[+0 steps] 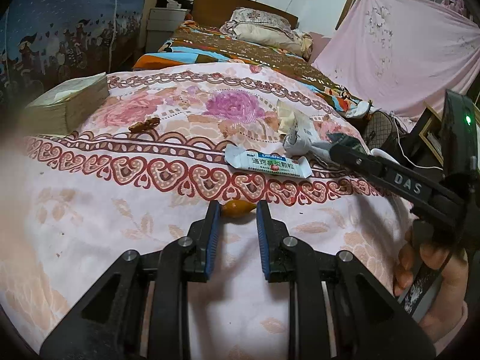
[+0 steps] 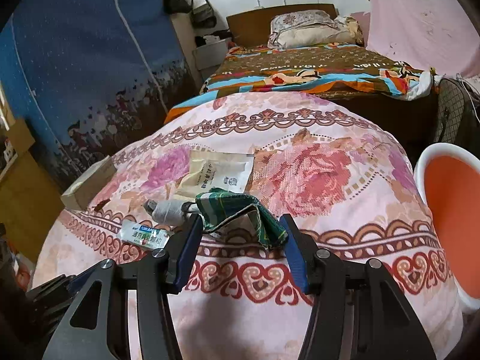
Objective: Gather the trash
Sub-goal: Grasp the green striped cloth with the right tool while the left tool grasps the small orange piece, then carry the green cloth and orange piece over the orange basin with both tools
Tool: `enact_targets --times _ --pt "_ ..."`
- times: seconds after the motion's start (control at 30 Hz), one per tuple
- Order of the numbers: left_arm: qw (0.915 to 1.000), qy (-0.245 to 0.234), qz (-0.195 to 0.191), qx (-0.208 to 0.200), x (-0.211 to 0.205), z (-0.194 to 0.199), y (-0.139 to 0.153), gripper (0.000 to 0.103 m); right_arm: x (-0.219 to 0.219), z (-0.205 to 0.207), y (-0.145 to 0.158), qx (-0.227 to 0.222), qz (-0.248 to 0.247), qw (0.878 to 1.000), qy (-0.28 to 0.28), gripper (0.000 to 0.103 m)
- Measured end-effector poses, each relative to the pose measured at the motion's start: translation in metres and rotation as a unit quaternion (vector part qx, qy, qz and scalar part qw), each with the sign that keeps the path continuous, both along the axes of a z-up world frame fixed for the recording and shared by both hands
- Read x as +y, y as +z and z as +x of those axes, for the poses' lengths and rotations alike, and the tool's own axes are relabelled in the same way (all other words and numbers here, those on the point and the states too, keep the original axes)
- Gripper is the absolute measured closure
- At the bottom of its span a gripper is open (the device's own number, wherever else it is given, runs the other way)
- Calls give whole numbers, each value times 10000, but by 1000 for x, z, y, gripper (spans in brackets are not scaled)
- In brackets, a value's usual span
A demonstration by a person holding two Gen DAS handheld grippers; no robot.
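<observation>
Right hand-held gripper [image 2: 241, 221]: grips one green wrapper [image 2: 231, 205] | left hand-held gripper [image 1: 237, 205]: grips one orange scrap [image 1: 237, 209]

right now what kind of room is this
Most likely a bedroom in a home. A bed with a wooden headboard and pillow stands behind, and the trash lies on a floral bedspread in front.

Orange bin [image 2: 450, 186] — cut off by the right edge; left-edge blur [image 1: 12, 180] — unidentifiable
</observation>
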State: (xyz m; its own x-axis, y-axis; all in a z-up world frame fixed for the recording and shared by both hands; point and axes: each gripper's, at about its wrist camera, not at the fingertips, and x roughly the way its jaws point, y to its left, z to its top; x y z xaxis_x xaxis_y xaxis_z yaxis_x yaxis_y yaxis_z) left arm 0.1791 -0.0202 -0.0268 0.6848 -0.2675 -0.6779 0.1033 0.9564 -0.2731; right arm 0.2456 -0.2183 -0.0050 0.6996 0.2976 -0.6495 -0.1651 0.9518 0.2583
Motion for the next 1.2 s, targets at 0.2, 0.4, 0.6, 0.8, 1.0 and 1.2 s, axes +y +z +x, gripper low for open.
enact_targets --times 0.2,0.4,0.6,0.8,1.0,1.2 --pt "9996 50 -178 -215 5 -7 4 95 -1 -22 0 -273 112 9996 9 52" --pt "9944 32 -499 -932 12 -29 21 95 -9 -51 18 -1164 349 9926 -52 52" --pt "9875 45 -598 -1455 6 -39 42 95 -22 -76 38 -2026 424 9782 -165 52" --pt "9709 -160 -489 -2341 -21 -45 78 95 -40 -96 64 -2996 34 9531 -436 50" --pt "9519 -547 -353 -2995 -59 -38 104 95 -71 -106 75 -3585 -179 9289 -911 50" --pt "9374 -1144 -279 -3276 -104 -26 117 95 -108 -104 72 -3787 -354 9125 -1505 50"
